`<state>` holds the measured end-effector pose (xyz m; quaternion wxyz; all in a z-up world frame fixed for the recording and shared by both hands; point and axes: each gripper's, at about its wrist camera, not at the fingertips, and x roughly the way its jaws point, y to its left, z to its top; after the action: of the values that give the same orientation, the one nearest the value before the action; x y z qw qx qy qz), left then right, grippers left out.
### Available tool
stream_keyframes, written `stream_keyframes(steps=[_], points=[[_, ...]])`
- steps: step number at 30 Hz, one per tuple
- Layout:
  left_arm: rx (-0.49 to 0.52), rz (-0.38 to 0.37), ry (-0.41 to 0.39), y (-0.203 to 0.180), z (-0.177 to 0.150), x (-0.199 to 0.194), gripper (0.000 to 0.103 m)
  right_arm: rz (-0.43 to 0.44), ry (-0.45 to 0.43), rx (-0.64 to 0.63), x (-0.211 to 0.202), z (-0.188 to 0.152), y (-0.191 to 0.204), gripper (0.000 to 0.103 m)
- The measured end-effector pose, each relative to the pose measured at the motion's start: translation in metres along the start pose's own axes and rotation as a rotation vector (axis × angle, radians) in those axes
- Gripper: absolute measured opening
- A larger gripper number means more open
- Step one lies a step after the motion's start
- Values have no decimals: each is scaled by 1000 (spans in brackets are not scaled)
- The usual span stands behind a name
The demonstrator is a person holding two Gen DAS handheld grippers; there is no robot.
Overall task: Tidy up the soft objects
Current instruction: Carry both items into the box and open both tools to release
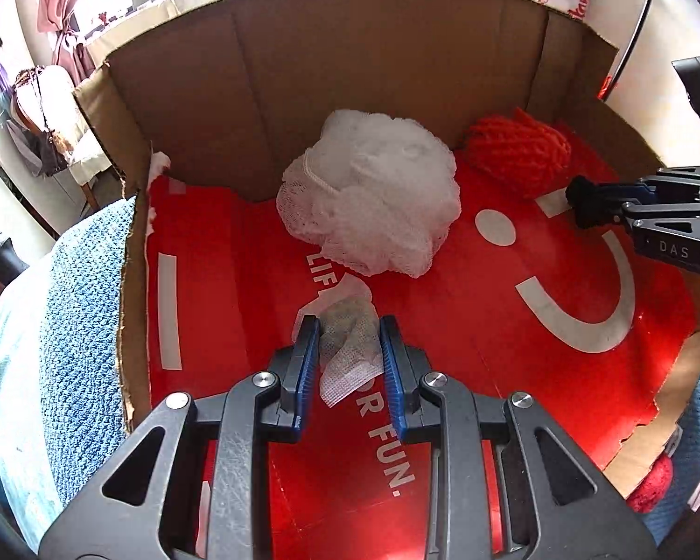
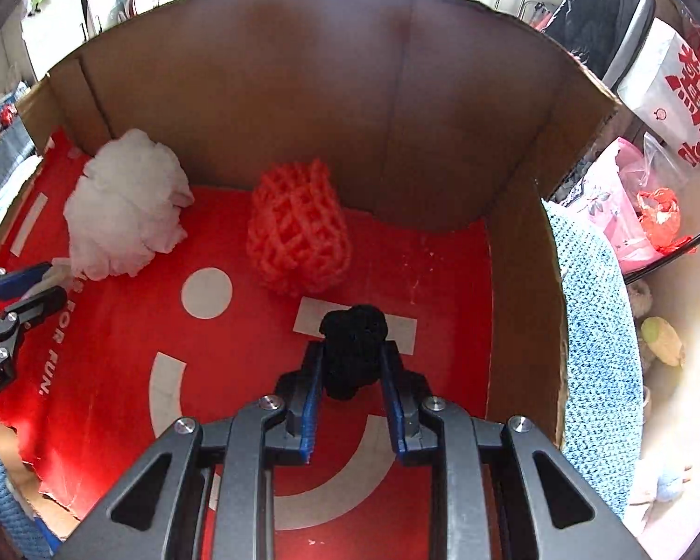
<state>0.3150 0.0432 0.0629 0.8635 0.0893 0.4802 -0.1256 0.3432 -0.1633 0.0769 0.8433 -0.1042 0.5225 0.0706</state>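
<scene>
A white mesh bath pouf (image 1: pixel 373 196), frilled and with a white cord on its side, lies on the red floor of the cardboard box (image 1: pixel 331 74) near the back wall. Just beside it to the right lies a red foam net sleeve (image 2: pixel 298 228), an open lattice rolled into a stubby tube. The left gripper (image 1: pixel 347 350) pinches a small crumpled piece of pale mesh (image 1: pixel 350 340) between its blue fingers (image 1: pixel 305 364), held over the front of the box floor. The right gripper (image 2: pixel 352 373) pinches a black knitted lump (image 2: pixel 353 350) between its fingers, over the middle of the floor, in front of the red sleeve.

The floor of the box is a red printed sheet (image 1: pixel 490 317) with a white smiling face, a dot for one eye, a bar for the other and a curved mouth. White lettering on it reads "FOR FUN.", with the letters "LIF" above it partly covered. The right gripper's body bears "DAS" in the left wrist view. A white bag (image 2: pixel 676 88) outside the box carries large red characters.

Only the right wrist view shows the sleeve's lattice plainly, and pink and red plastic bags (image 2: pixel 630 205) beyond the box wall. Only the left wrist view shows a pink curtain (image 1: pixel 65 4) and a red fluffy thing (image 1: pixel 653 485) outside the torn front edge. A blue knitted cloth (image 1: pixel 84 326) flanks the box in both.
</scene>
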Motion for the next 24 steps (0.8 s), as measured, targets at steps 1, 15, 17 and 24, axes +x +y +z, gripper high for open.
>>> stream_keyframes(steps=[1, 15, 17, 24], points=[[3, 6, 6, 0, 1, 1, 24, -6, 11, 1, 2, 0, 0, 26], [-28, 42, 56, 1, 9, 14, 24, -16, 32, -2, 9, 8, -2, 27], [-31, 38, 55, 1, 9, 13, 24, -20, 33, -7, 9, 8, 2, 28], [-31, 47, 62, 4, 10, 8, 25, -19, 35, -12, 10, 6, 4, 31]])
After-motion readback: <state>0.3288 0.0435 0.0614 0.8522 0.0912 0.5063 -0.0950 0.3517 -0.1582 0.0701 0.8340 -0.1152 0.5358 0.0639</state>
